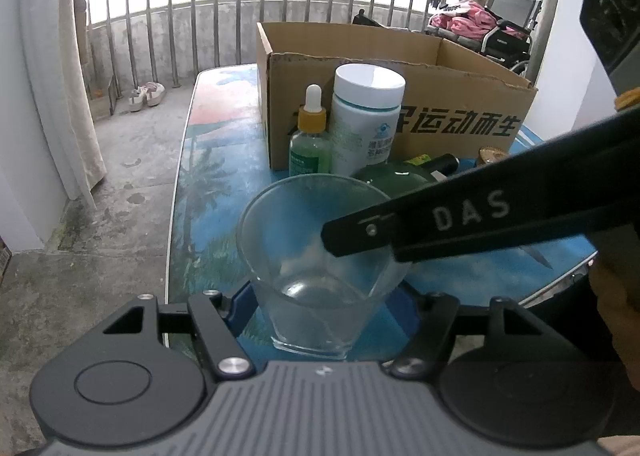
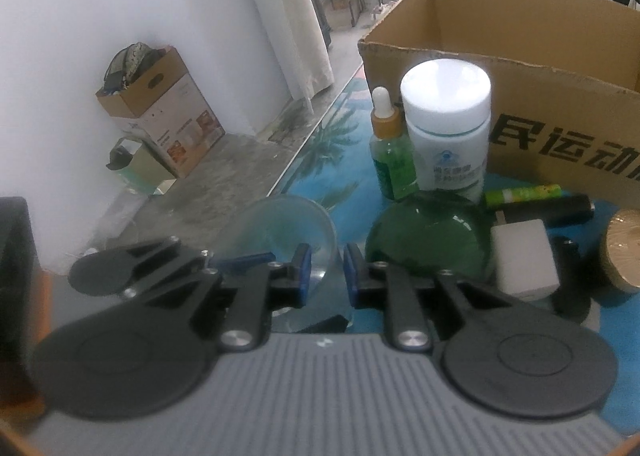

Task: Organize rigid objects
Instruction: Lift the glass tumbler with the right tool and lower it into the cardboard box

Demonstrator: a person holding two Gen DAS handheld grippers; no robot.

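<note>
Left wrist view, left gripper (image 1: 324, 308) jaws parted around an upright clear glass (image 1: 320, 256) on the worktop (image 1: 216, 184), right gripper (image 2: 326, 268) jaws pinching its rim, cardboard box (image 1: 400, 96) behind.

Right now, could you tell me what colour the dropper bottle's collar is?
Yellow-orange, under a white bulb; the dropper bottle shows best in the left wrist view.

The glass (image 1: 320, 256) hides the left gripper's jaws' tips; the right gripper's arm (image 1: 460, 216) covers the green bottle (image 1: 394, 180) beyond them.
</note>
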